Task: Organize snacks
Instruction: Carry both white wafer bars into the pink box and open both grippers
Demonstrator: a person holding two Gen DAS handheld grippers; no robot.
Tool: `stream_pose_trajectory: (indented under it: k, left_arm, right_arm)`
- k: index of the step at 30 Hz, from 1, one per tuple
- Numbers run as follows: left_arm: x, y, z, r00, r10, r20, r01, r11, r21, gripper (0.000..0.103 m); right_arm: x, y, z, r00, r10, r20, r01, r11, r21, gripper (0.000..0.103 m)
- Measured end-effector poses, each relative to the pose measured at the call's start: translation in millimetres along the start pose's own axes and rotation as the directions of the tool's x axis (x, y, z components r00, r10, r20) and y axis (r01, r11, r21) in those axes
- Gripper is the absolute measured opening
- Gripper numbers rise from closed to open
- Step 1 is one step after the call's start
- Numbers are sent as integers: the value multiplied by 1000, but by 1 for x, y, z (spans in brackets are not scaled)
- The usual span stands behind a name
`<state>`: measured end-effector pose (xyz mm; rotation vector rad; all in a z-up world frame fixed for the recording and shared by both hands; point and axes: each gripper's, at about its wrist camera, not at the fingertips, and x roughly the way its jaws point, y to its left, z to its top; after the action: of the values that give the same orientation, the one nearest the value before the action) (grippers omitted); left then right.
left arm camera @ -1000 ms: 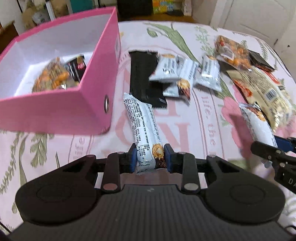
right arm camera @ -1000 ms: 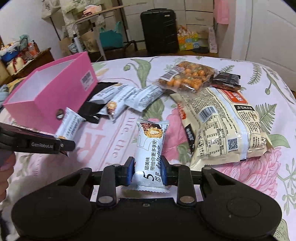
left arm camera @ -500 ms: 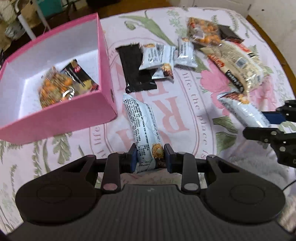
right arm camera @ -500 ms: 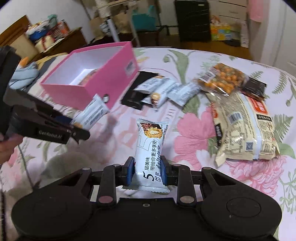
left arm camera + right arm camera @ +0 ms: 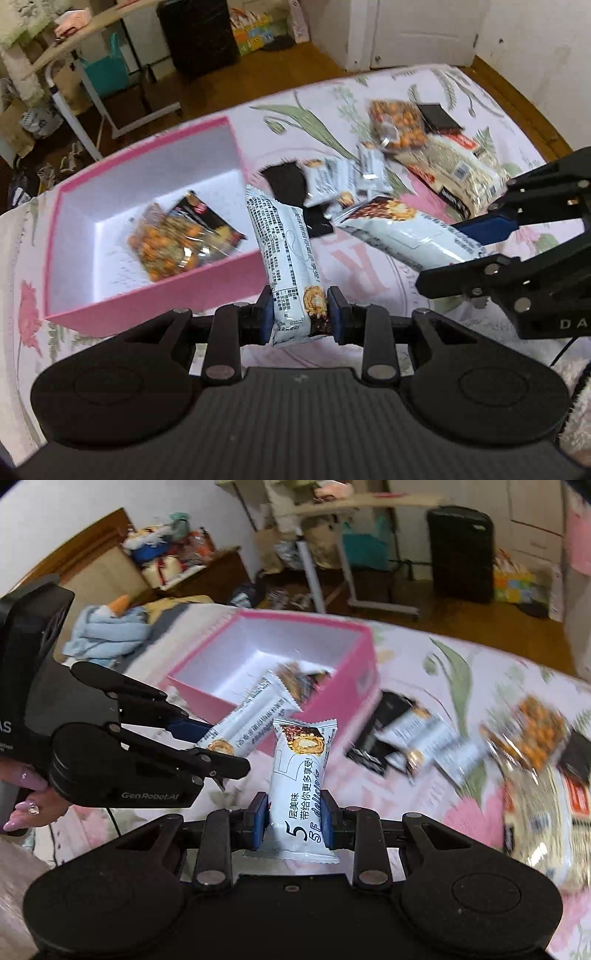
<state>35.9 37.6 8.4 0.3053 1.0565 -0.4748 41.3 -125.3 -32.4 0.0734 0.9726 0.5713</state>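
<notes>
Left gripper [image 5: 297,320] clamped on white foil snack bar [image 5: 286,254]; right gripper [image 5: 293,821] clamped on second white bar [image 5: 301,786]; carry both over pink cardboard box [image 5: 155,302] at 11 o'clock; release low, one by one.

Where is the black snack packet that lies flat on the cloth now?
In the left wrist view, the black packet lies right of the pink box, beside the white wrappers, partly hidden behind the bar in the left gripper.

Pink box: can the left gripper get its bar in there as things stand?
Probably yes. The pink box is open-topped, the left gripper, shut on its white snack bar, is near its right wall, and bare floor shows beside the two packets inside.
</notes>
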Motion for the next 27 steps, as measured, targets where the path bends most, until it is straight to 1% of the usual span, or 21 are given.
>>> stream_pose_trajectory:
  k: [3, 6, 9, 12, 16, 18, 20, 22, 24, 26, 27]
  left_arm:
    - [-11, 24, 3, 1000, 15, 19, -14, 999, -46, 29]
    - [-14, 53, 9, 997, 79, 27, -76, 992, -100, 29]
    - [-7, 86, 17, 994, 111, 14, -107, 979, -172, 29]
    - [7, 116, 26, 989, 146, -21, -147, 963, -225, 29]
    - [27, 150, 40, 989, 112, -99, -136, 950, -282, 29]
    - [36, 164, 48, 987, 84, -138, -121, 948, -295, 29]
    - [47, 174, 54, 979, 70, -192, -129, 942, -311, 29]
    - [59, 180, 56, 975, 50, -217, -122, 936, -330, 29]
    - [74, 186, 56, 971, 51, -234, -132, 929, -346, 29]
    - [92, 192, 54, 969, 70, -235, -152, 923, -354, 29]
    - [100, 195, 52, 969, 86, -232, -167, 919, -357, 29]
  right_arm:
    - [9, 9, 20, 1000, 12, 15, -11, 999, -37, 33]
    - [25, 15, 42, 999, 6, 46, -2, 997, -83, 33]
    - [51, 19, 65, 997, -2, 81, 12, 992, -123, 33]
    - [81, 21, 86, 996, -19, 83, 31, 988, -150, 33]
    - [116, 19, 104, 997, -46, 65, 57, 982, -182, 33]
    - [129, 16, 110, 997, -56, 60, 67, 978, -197, 33]
    - [143, 12, 117, 997, -64, 42, 71, 974, -213, 33]
    - [154, 12, 121, 996, -77, 32, 83, 965, -248, 33]
    - [163, 13, 123, 994, -98, 43, 107, 950, -294, 33]
    - [174, 12, 123, 991, -114, 76, 132, 936, -326, 33]
    - [180, 10, 123, 990, -126, 63, 139, 937, -320, 33]
